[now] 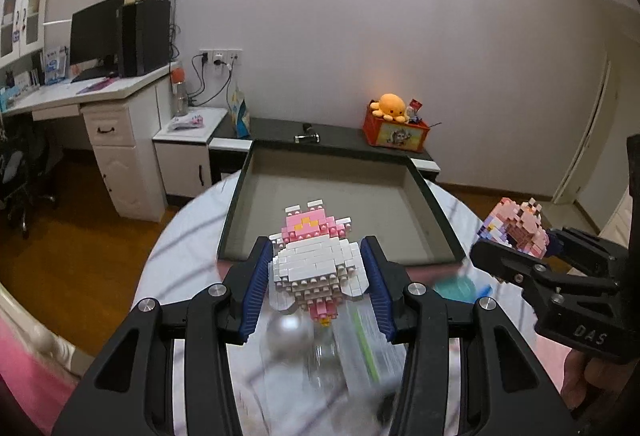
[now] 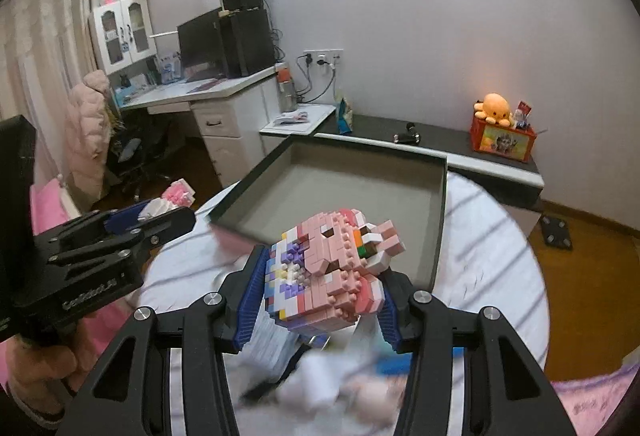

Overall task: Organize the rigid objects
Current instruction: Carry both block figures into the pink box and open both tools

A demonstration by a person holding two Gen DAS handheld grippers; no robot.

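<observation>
Your left gripper clamps a white-and-pink brick figure; your right gripper grips a pink-and-purple brick figure. Both hang at the near edge of the shallow grey tray, whose floor is bare.

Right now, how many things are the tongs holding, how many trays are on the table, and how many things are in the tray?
Brick figures held: 2, white-and-pink figure in left tongs, pink-and-purple figure in right tongs
Trays: 1, tray
Things in tray: 0
Total: 3
</observation>
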